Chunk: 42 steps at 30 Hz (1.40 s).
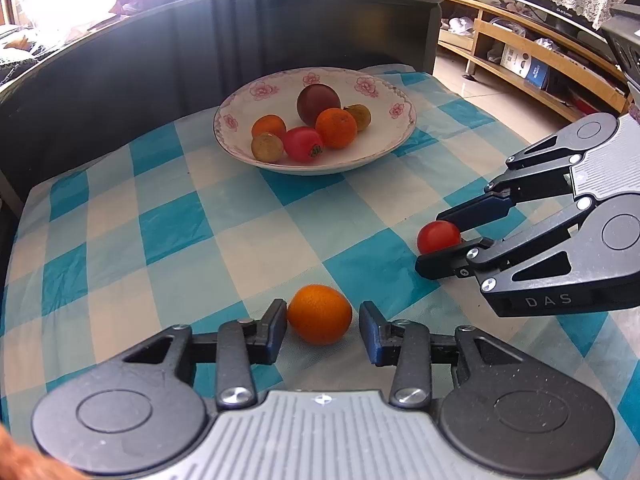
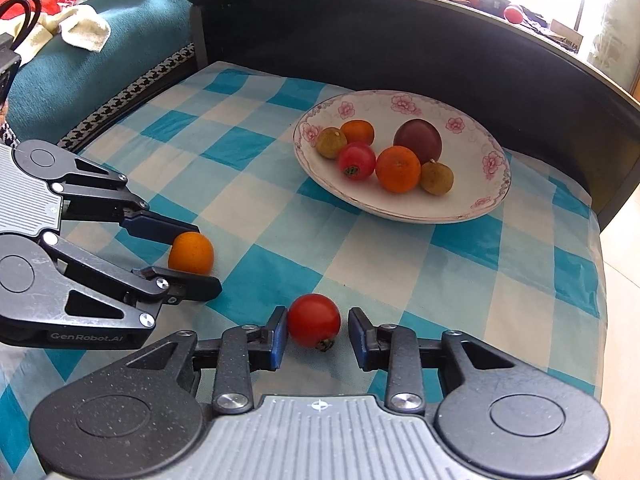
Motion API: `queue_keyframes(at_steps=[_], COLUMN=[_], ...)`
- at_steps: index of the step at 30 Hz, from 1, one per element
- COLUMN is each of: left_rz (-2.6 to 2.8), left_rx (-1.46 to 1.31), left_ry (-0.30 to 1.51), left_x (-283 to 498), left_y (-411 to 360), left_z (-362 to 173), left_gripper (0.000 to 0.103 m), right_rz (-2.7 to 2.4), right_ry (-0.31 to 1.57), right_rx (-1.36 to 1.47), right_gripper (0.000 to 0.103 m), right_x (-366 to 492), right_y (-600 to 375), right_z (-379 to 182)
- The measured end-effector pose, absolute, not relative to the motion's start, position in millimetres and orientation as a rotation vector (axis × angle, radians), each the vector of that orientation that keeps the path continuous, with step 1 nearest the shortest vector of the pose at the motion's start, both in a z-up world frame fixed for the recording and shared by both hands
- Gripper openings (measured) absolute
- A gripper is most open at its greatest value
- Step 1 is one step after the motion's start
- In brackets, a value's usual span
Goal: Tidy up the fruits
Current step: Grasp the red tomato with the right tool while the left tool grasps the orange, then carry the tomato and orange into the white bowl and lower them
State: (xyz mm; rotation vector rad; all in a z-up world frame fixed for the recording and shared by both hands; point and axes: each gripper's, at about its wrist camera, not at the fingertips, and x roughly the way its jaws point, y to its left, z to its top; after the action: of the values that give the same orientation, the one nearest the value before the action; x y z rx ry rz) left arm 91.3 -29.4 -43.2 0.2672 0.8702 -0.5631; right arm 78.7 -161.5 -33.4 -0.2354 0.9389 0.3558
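A white floral-rimmed bowl [image 1: 316, 120] sat at 12 o'clock on the checked tablecloth [image 1: 168, 224] covering the bench. It held six fruits: a dark purple plum [image 1: 318, 103], two oranges [image 1: 336, 128], a red tomato [image 1: 303, 144] and two small brownish-green fruits [image 1: 267, 147].

At 6 o'clock in the left wrist view, the left gripper [image 1: 323, 330] had its jaws spread around a loose orange [image 1: 320, 314] on the cloth; the left finger looked to touch it and the right stood just clear. At 3 o'clock, the right gripper [image 2: 318, 334] had its jaws spread around a loose red tomato [image 2: 314, 320], the left pad against it. A dark raised backboard [image 1: 200, 52] curved behind the bowl, from 9 to 1 o'clock. Nothing lay between the loose fruits and the bowl.
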Motion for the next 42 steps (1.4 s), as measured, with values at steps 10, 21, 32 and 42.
queue_keyframes(at_steps=[10,21,32,42], left_rz=[-0.562,-0.549,-0.522,-0.512], left_rx=[0.291,0.224,0.218,0.231], left_ry=[0.874,0.803,0.711,0.717], left_x=[91,106,140,161], left_y=[-32,-38,-59,-70], left_z=[-40,-18,1,-14], left_gripper=[0.042,0.042,0.042,0.042], right_rz=[0.361,0.338,0.267,0.211], right_ry=[0.957,0.914,0.795,0.790], right_rx=[-0.235,-0.197,-0.127,-0.109], right_gripper=[0.021,0.020,0.021,0.021], right_x=[80,85,112,135], right_y=[-159,-162,-175,-190], right_z=[-33,-20,6,-4])
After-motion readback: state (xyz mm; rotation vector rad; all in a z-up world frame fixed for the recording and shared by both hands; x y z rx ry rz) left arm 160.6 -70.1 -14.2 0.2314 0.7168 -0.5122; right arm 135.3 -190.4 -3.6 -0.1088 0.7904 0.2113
